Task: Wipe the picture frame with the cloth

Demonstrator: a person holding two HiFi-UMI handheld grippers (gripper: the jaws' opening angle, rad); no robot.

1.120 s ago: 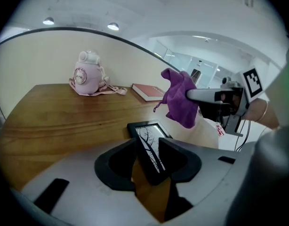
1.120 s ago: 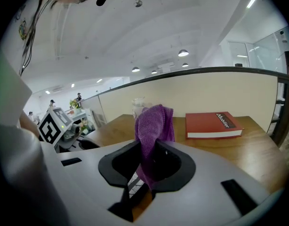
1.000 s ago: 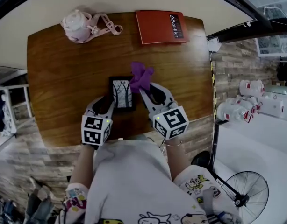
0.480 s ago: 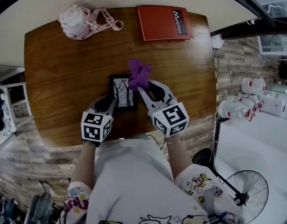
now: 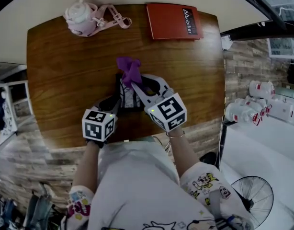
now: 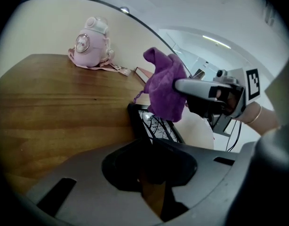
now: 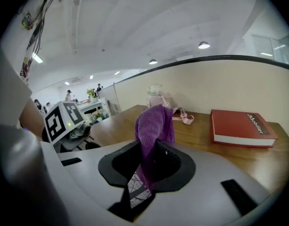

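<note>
Leaning over a wooden table [image 5: 56, 71], we hold a gripper in each hand. Our left gripper [image 5: 114, 101] has just been closing its jaws, and they pinch the near left edge of the black picture frame [image 5: 130, 99] just ahead of it. Our right gripper [image 5: 136, 83] clenches a purple cloth [image 5: 129, 69], bunched past its tips above the frame's far end.

A wooden table [image 5: 56, 80] is lying mostly bare, leaving wide open lanes left and right of the picture frame [image 5: 129, 99] near its front edge. A purple cloth [image 5: 129, 70] is hanging over the frame's far end. A pink bottle [image 5: 82, 17] and a red book [image 5: 173, 20] are blocking the far edge, with a gap between them.
</note>
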